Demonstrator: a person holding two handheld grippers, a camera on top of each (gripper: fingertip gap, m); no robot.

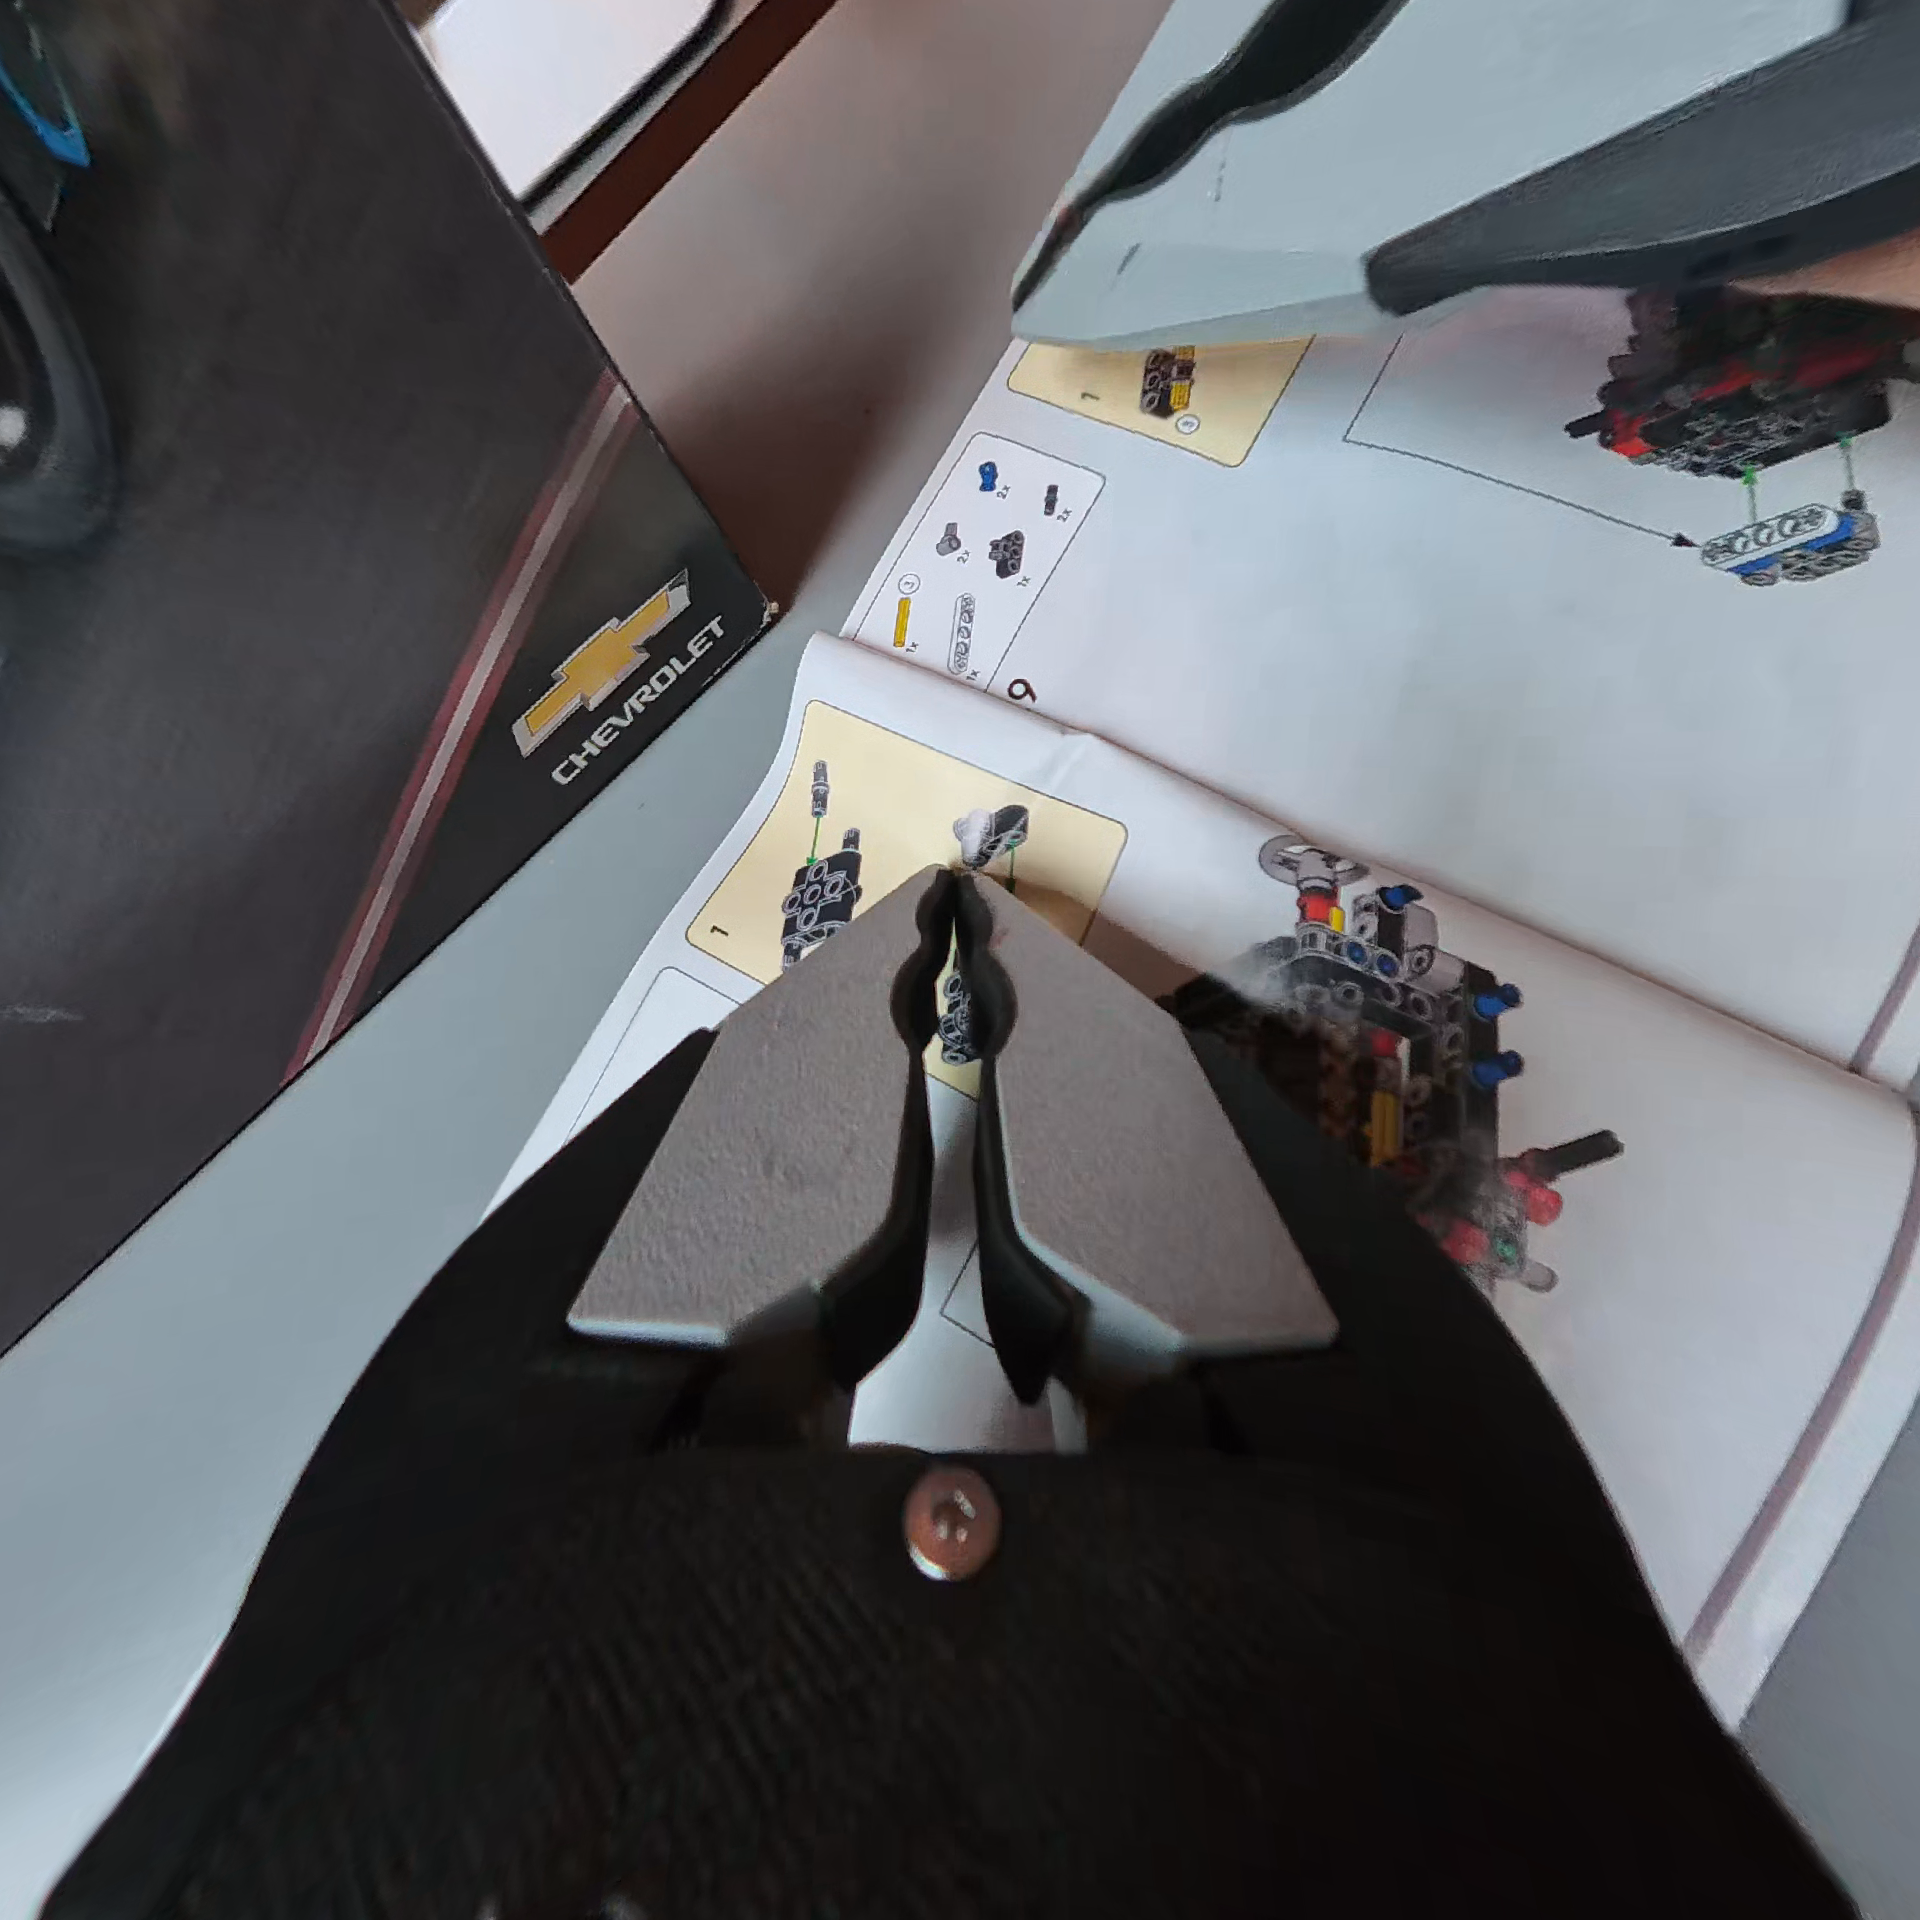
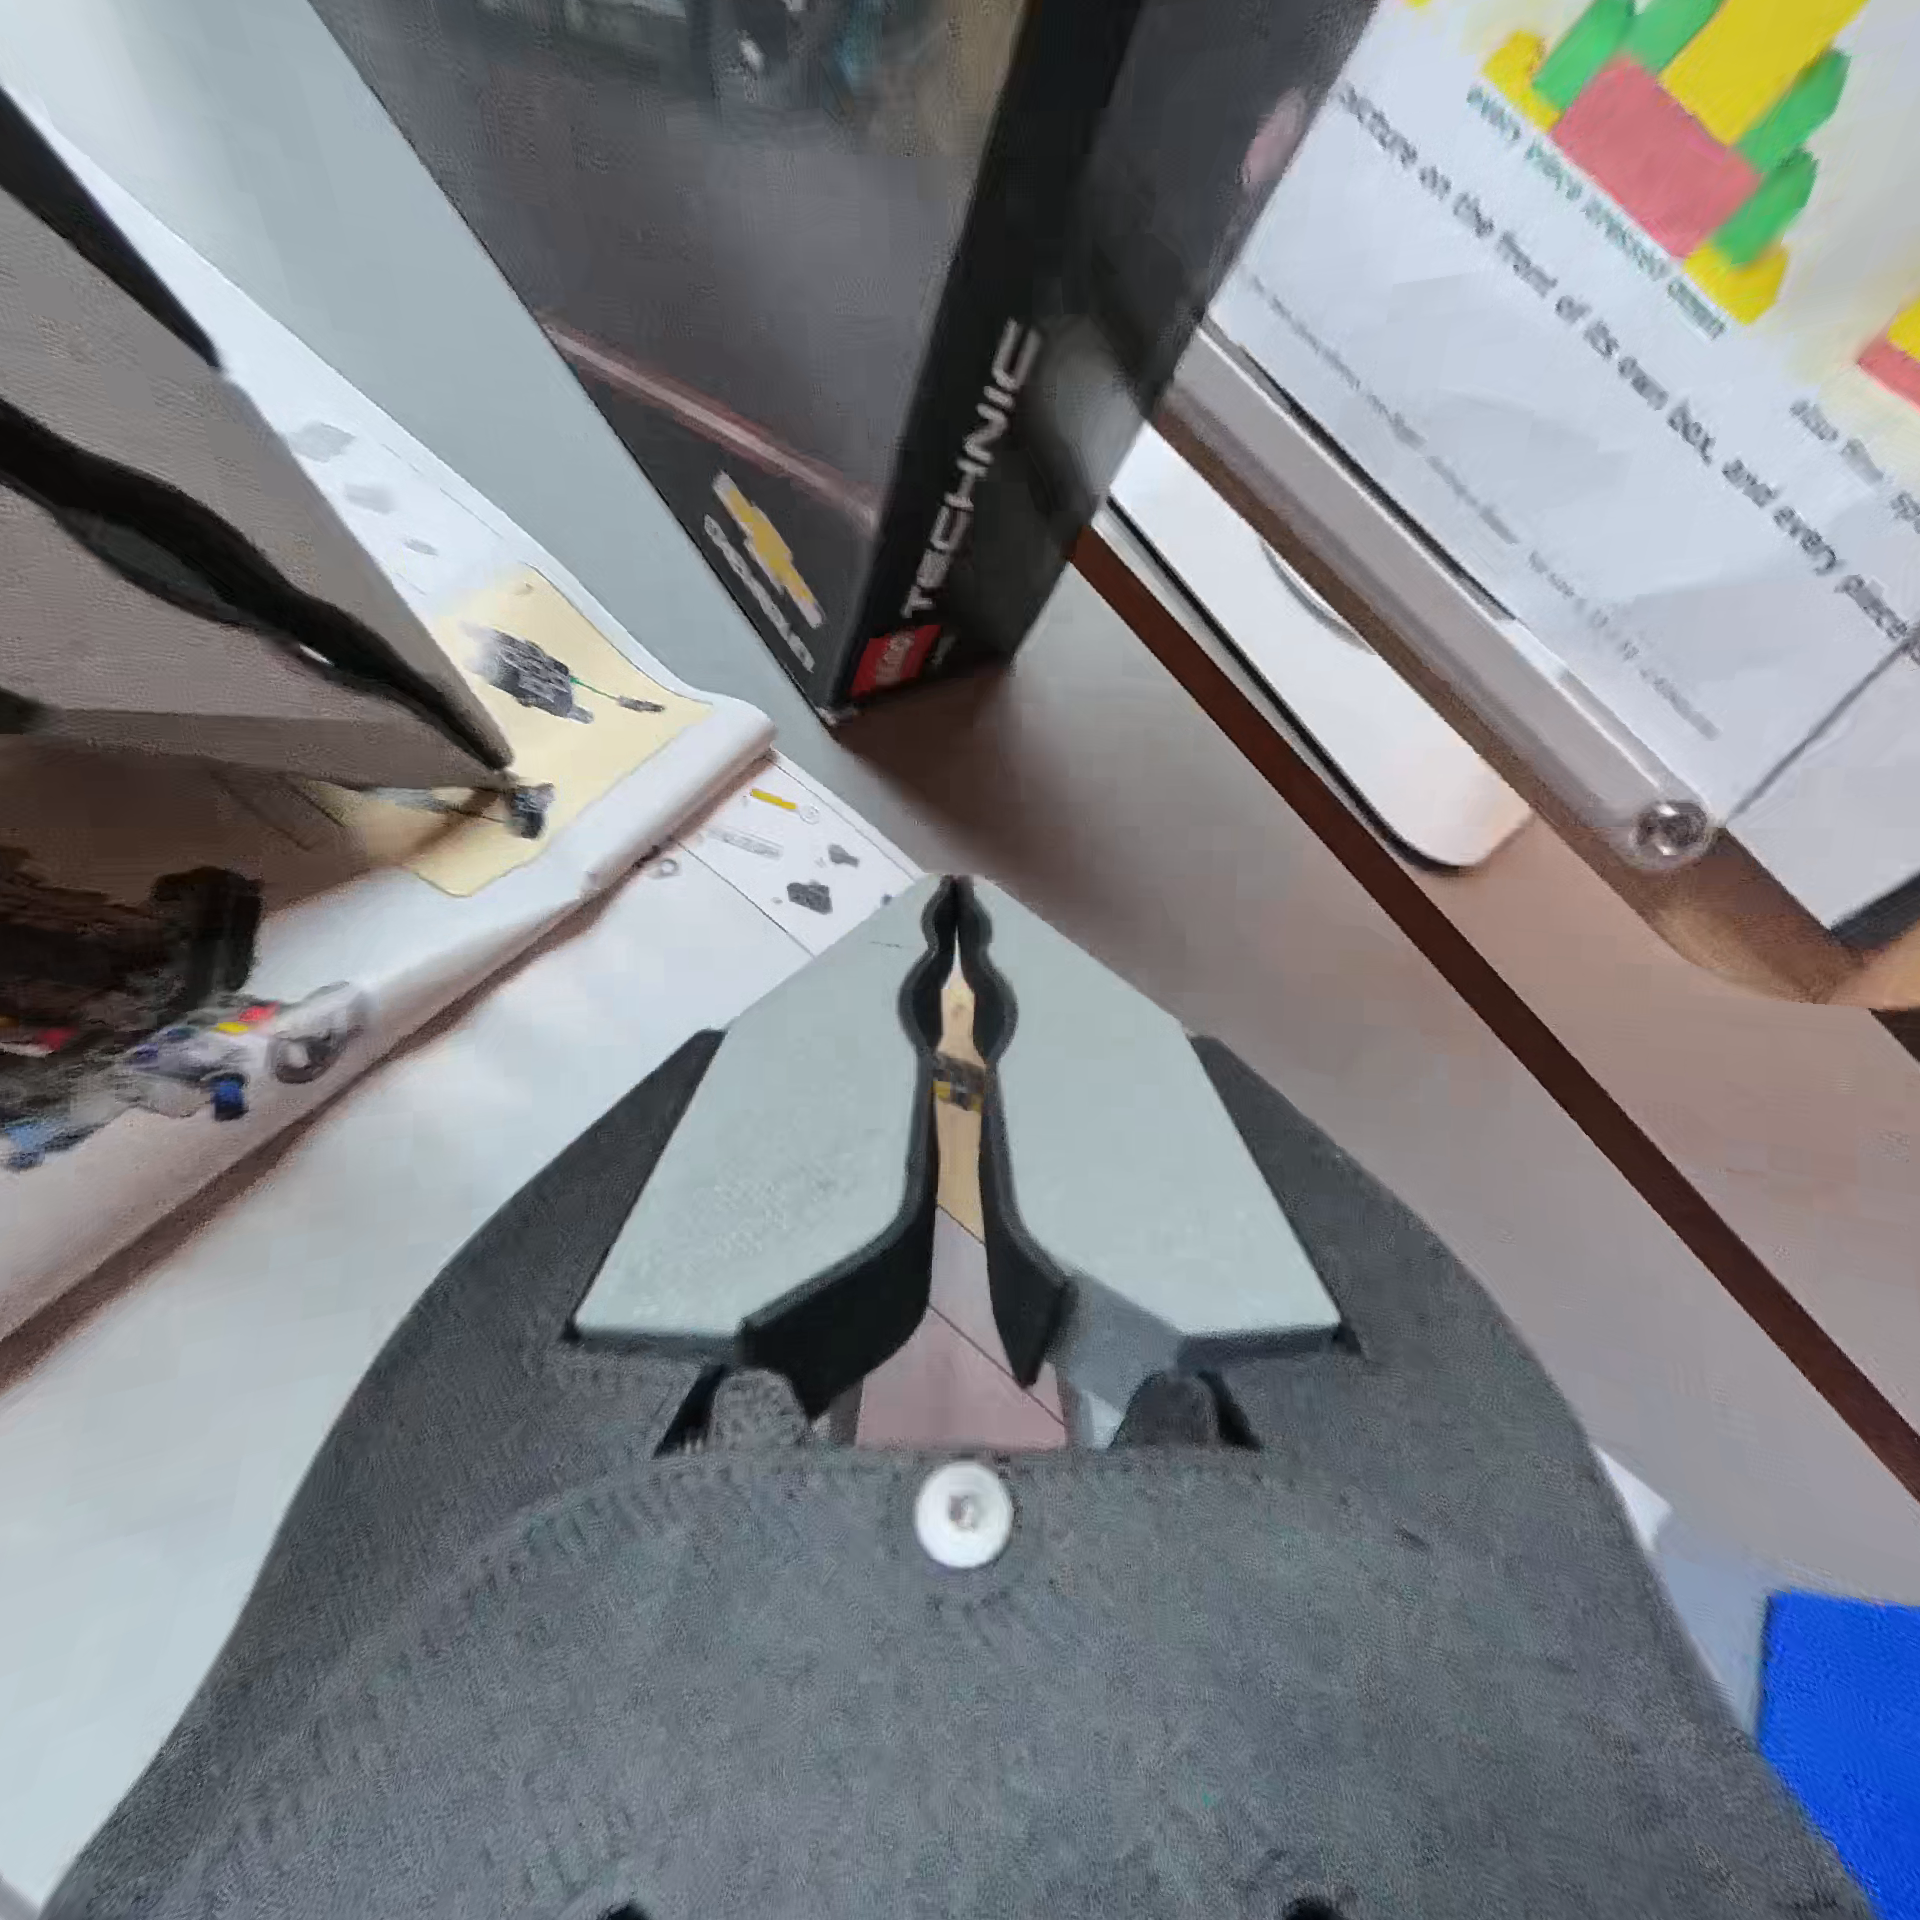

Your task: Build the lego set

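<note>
My left claw [image 1: 954,883] pinched together over the open instruction booklet [image 1: 1455,727], my right claw [image 2: 954,888] likewise together, black set box [image 2: 831,312] standing on the desk [image 2: 1195,831]

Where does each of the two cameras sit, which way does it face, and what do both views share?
Left wrist view: sits on the left gripper, jaws together, looking down along it at the open instruction booklet; the right gripper crosses the top right corner.
Right wrist view: sits on the right gripper, jaws together, facing the black set box and brown table; the left gripper enters from the left.
Shared: booklet, box and the opposite gripper.
</note>
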